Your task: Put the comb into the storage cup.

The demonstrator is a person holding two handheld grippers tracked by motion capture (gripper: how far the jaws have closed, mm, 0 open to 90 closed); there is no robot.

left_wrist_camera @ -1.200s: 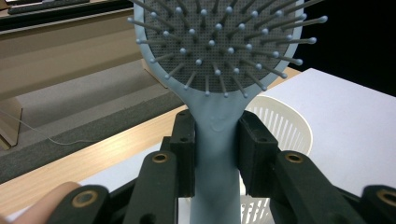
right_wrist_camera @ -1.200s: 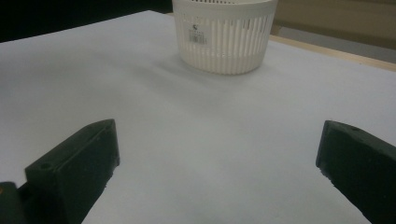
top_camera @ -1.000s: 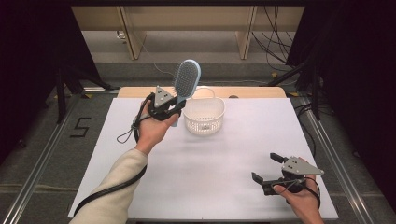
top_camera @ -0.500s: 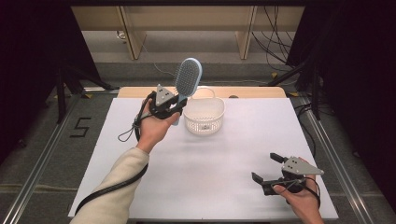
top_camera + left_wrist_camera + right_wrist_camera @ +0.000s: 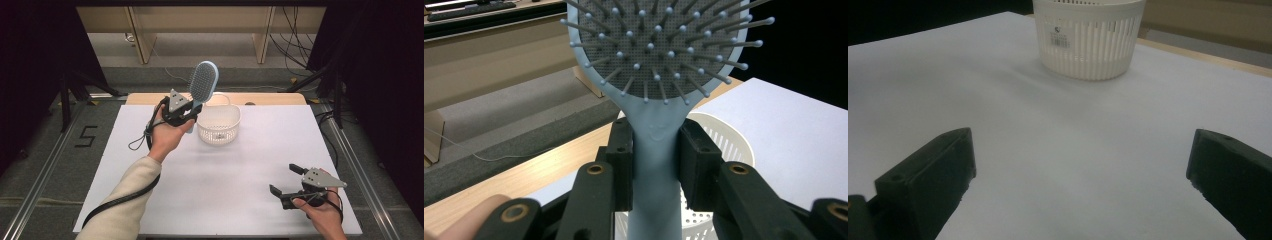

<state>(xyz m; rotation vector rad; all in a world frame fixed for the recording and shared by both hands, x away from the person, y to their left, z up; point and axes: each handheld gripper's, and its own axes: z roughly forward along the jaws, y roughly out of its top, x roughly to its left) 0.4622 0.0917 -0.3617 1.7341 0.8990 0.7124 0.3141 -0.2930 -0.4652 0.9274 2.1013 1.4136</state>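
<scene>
1. The left gripper (image 5: 192, 111) is up off the table near the far edge, and it's pinching the light blue hairbrush (image 5: 202, 85) by the handle. In the left gripper view both black jaws press right against the handle's sides, bristles facing the camera.
2. The brush stands nearly upright, head tilted a bit to the right, just left of the white basket (image 5: 218, 125) and above its rim. Top of the brush head is cut off in the left gripper view, and the handle's lower end is hidden behind the jaws.
3. The basket sits on the white table (image 5: 240, 175) near the middle of the far edge. Can't really see what's inside it, the brush handle and jaws block most of it.
4. The right gripper (image 5: 287, 180) is low by the near right corner, jaws spread wide with only bare table between them. Its hand (image 5: 324, 215) is partly cut off by the bottom of the high view.
</scene>
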